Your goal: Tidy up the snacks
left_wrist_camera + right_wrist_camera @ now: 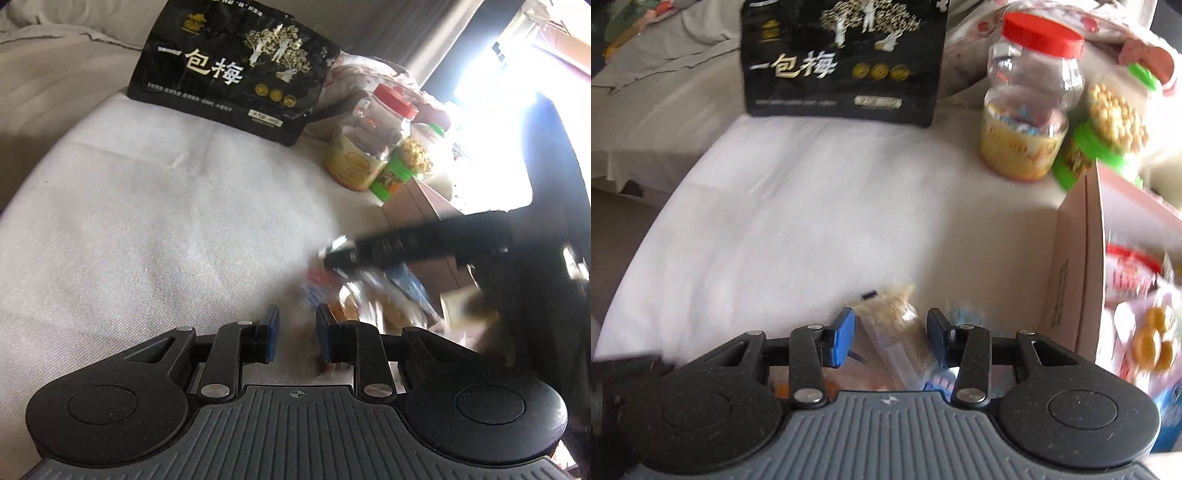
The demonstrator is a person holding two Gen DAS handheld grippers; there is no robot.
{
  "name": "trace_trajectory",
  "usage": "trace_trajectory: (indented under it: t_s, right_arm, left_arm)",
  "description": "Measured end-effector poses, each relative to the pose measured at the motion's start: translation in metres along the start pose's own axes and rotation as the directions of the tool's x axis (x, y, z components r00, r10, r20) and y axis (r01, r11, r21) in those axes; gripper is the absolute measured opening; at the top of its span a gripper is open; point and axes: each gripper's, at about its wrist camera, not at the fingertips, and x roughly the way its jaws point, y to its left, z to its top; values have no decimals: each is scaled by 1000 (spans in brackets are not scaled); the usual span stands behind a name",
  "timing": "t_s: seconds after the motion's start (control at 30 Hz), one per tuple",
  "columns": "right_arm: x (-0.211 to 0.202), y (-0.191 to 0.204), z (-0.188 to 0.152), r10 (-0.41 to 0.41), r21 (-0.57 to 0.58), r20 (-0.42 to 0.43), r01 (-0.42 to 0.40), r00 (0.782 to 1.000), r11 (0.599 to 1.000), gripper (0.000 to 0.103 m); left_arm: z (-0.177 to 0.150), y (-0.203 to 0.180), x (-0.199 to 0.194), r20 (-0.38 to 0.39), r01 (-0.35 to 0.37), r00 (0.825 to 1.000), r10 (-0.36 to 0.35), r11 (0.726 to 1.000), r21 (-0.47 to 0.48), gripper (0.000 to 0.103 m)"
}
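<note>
Several packets already fill the cardboard box right of the right gripper, which pinches a clear snack packet; black pouch and two jars remain ahead; left gripper slightly parted, empty.

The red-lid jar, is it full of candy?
No, mostly empty. The red-lid jar is see-through, with candy only near the bottom.

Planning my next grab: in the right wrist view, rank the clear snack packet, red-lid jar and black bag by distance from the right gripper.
1. Clear snack packet: between the right gripper's fingers.
2. Red-lid jar: ahead, right.
3. Black bag: back, centre-left, slightly farther.
</note>
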Motion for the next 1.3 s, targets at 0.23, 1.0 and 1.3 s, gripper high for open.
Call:
trace_trajectory:
  t_s: [0.23,1.0,1.3]
  right_arm:
    - [-32,0,-57,24,-60,51,-21,998,998,43]
    - [-60,-101,-101,62,170,226,-102,972,980,78]
    - [-53,-63,-135,11,-25,238,-5,971,1000,63]
  left_arm:
    - [0,-7,1,-13,-17,1000,17,1000,26,26]
    - [-15,-75,-6,-59,-51,996,63,981,189,26]
    - [-25,-76,-15,-81,-47,995,62,982,183,26]
